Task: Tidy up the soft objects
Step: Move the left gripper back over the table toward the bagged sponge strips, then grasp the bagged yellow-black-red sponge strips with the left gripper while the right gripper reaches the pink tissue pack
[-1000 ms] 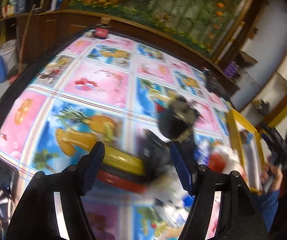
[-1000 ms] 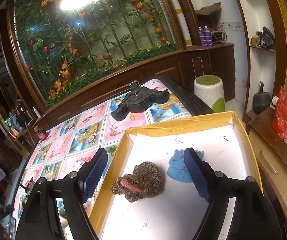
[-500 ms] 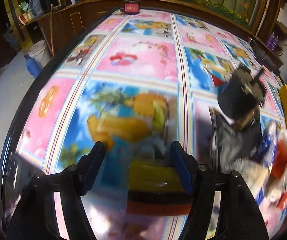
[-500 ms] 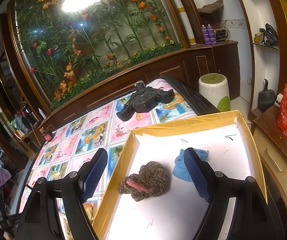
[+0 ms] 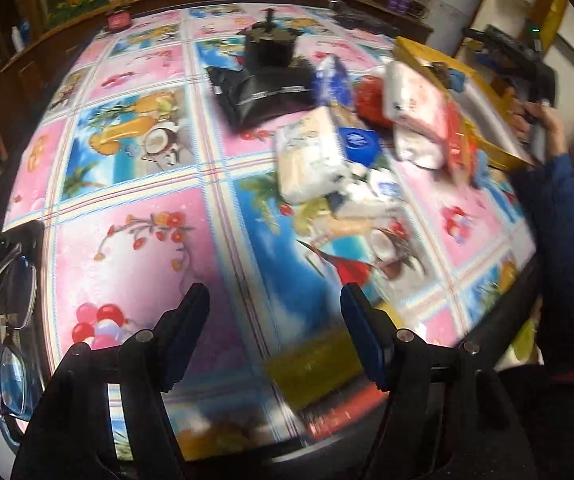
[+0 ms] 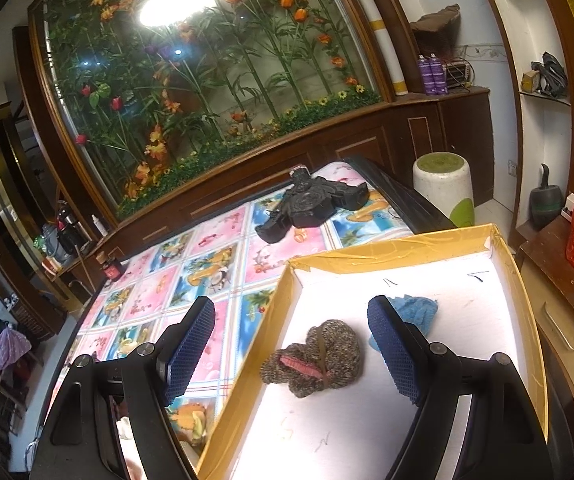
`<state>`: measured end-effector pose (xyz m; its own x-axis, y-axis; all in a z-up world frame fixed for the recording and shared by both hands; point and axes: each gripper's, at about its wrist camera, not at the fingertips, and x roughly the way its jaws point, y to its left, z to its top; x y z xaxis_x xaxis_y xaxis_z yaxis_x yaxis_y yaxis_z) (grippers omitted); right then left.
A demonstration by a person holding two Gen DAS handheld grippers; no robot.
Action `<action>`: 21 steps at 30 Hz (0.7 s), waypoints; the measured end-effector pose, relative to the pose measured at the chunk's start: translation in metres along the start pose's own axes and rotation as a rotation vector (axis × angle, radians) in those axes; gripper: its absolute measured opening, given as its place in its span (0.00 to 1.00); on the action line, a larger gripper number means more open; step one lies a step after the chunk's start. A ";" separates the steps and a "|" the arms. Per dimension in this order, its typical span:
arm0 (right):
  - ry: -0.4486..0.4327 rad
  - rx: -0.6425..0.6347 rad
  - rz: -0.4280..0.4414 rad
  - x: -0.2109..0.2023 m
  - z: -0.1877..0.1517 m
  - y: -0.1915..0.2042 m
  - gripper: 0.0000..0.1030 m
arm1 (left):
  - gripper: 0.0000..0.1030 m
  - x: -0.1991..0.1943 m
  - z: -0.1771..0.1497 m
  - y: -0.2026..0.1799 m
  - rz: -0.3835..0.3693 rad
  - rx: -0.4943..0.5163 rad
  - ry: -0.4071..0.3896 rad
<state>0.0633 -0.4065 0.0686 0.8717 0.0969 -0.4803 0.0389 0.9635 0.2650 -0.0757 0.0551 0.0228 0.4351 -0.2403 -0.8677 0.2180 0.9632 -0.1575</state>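
- My left hand-held gripper [image 5: 274, 330] is open and holds nothing; it hangs over the near part of the desk [image 5: 135, 216] with the fruit-pattern cloth.
- Half a second ago the yellow, black and red soft thing was between its fingers; now a blurred yellow block [image 5: 311, 368] lies on the cloth just below and beside the right finger, not between them.
- The left view has turned: the heap of soft packets [image 5: 315, 156] and the black pouch [image 5: 263, 92] are now farther away, in the upper middle, and before they were at the right edge.
- A pair of glasses [image 5: 7, 320] now shows at the left edge of the desk.
- My right hand-held gripper [image 6: 293, 346] is open and empty above the yellow box [image 6: 367, 258] with white floor.
- In the box the brown knitted piece [image 6: 319, 356] lies between the fingers in the view, and the blue knitted piece [image 6: 415, 312] is just behind the right finger; both lie as before, only a little lower in the view.
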 end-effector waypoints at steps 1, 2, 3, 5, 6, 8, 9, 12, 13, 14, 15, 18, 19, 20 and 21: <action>-0.004 -0.002 -0.001 0.000 -0.002 0.001 0.77 | 0.66 -0.006 -0.002 -0.001 -0.031 0.010 -0.007; -0.005 -0.004 0.000 0.000 -0.003 0.001 0.77 | 0.66 -0.012 -0.005 -0.004 -0.053 0.030 -0.022; -0.003 -0.005 0.002 0.001 -0.005 0.001 0.77 | 0.66 -0.017 -0.006 -0.011 -0.071 0.065 -0.033; 0.004 -0.004 0.007 0.004 -0.006 0.002 0.77 | 0.66 -0.022 -0.007 -0.021 -0.058 0.144 -0.050; 0.008 -0.003 0.006 0.005 -0.007 0.002 0.77 | 0.66 -0.023 -0.010 -0.028 -0.044 0.194 -0.046; 0.012 -0.004 0.002 0.007 -0.008 0.003 0.77 | 0.66 -0.020 -0.014 -0.037 -0.047 0.269 -0.018; 0.013 -0.005 -0.002 0.007 -0.008 0.003 0.77 | 0.66 -0.018 -0.018 -0.042 -0.059 0.312 0.004; 0.016 -0.006 -0.001 0.009 -0.008 0.006 0.77 | 0.66 -0.014 -0.029 -0.055 -0.021 0.429 0.024; 0.016 -0.007 0.000 0.009 -0.008 0.006 0.77 | 0.66 -0.009 -0.029 -0.057 -0.002 0.447 0.035; 0.015 -0.009 0.001 0.009 -0.009 0.007 0.77 | 0.66 -0.006 -0.032 -0.059 0.015 0.457 0.046; 0.015 -0.013 0.003 0.009 -0.009 0.008 0.77 | 0.66 -0.001 -0.031 -0.060 0.041 0.468 0.058; 0.013 -0.021 0.015 0.008 -0.010 0.012 0.77 | 0.69 0.011 -0.028 -0.059 0.060 0.469 0.054; 0.012 -0.024 0.022 0.007 -0.012 0.013 0.77 | 0.70 0.015 -0.025 -0.056 0.072 0.450 0.043; 0.013 -0.030 0.032 0.007 -0.013 0.015 0.78 | 0.70 0.017 -0.020 -0.052 0.074 0.416 0.020; 0.019 -0.036 0.045 0.008 -0.014 0.016 0.79 | 0.70 0.020 -0.014 -0.047 0.086 0.373 0.006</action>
<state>0.0638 -0.3864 0.0577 0.8630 0.1449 -0.4840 -0.0181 0.9662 0.2571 -0.0897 0.0072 0.0059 0.4610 -0.1592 -0.8730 0.4846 0.8693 0.0974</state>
